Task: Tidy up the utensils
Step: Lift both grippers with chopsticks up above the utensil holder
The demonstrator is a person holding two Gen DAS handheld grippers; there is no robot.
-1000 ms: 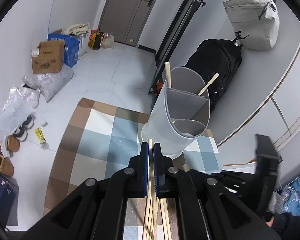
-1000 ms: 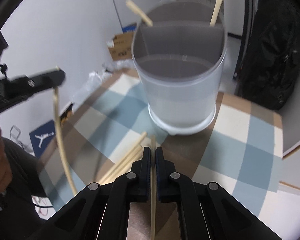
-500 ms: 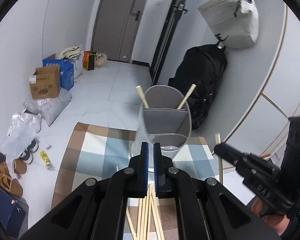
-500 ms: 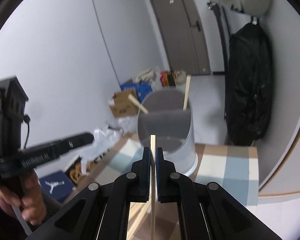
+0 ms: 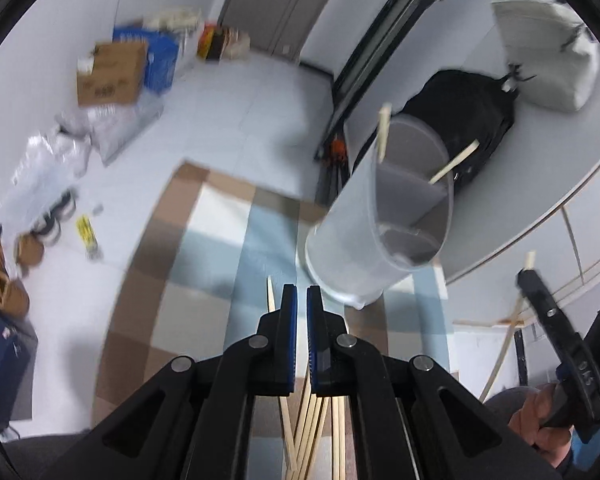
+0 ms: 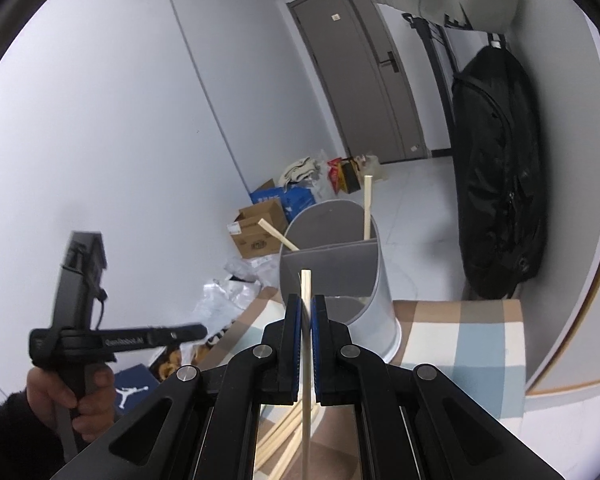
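Matt grey plastic holder (image 6: 340,280); pale bare-wood chopsticks (image 5: 304,432); woven checked cloth rug (image 5: 204,264); glossy floor tiles (image 5: 236,120).

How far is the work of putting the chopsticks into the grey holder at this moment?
Done: two chopsticks already stand in the rear compartment of the grey holder. In hand: the right gripper is shut on one chopstick, pointing at the holder. The left gripper is shut and appears to hold nothing. Left: a pile of loose chopsticks lies on the checked mat, so most remains.

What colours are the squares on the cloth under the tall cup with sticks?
The cloth is checked in brown, light blue and white, best seen from the left wrist.
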